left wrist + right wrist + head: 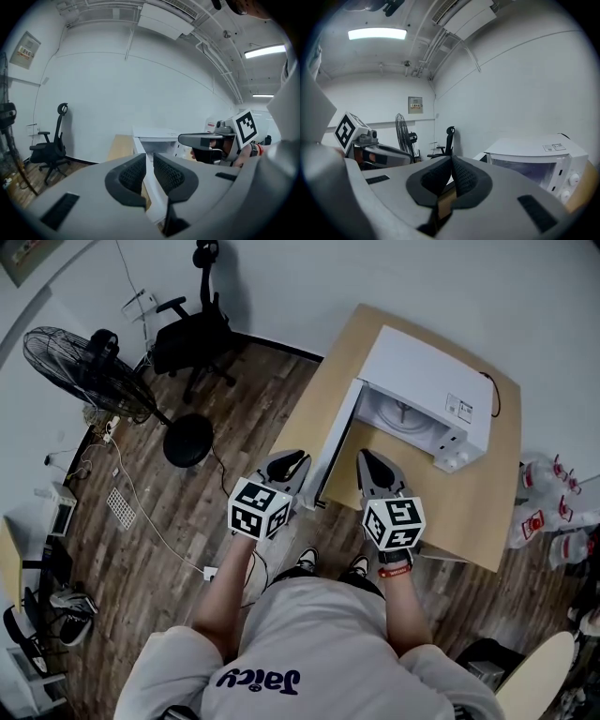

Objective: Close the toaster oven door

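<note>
A white toaster oven stands on a wooden table, its cavity showing. Its side-hinged door is swung wide open toward me. My left gripper hovers just left of the door's free edge. In the left gripper view that gripper has a narrow gap between its pads, with the door's white edge seen through the gap; nothing is pressed. My right gripper hovers over the table in front of the cavity. Its pads meet at the tips with nothing between them. The oven lies to its right.
A black office chair, a floor fan and a round black stool stand on the wood floor to the left. A cable trails toward me. Bottles stand right of the table.
</note>
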Available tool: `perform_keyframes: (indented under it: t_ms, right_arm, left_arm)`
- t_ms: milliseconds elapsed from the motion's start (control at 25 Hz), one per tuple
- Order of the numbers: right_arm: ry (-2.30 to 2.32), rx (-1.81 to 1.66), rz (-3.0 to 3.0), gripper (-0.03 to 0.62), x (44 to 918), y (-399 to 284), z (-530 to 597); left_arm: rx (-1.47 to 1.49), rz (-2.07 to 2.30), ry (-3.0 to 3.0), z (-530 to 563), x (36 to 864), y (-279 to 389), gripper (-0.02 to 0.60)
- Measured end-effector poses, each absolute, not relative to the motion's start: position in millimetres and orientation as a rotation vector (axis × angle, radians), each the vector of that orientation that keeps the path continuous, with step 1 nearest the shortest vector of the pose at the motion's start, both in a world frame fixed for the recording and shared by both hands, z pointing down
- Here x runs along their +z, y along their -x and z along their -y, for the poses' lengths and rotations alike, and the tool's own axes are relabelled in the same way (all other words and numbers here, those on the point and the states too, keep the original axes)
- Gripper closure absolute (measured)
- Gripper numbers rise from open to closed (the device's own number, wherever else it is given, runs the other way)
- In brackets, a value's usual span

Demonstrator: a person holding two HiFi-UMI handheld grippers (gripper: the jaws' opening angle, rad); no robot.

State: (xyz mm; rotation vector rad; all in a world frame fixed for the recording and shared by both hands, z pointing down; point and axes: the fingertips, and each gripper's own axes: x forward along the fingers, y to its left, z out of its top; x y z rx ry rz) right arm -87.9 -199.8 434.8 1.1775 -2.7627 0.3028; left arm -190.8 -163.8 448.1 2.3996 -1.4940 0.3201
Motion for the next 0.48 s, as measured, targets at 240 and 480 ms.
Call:
perform_keyframes:
  t_ms: [240,480]
  right_arm:
    - [-1.141,0.316,2.767,0.579,441.0,94.6,197.3]
    - [-1.125,0.327,2.766,0.577,447.1,97.8,194.7]
  left_arm:
    - [0.314,1.390,-2.351,146.2,475.7,196.4,0.492]
    - [0.312,1.211,-2.371,129.8,493.5,190.1,0.410]
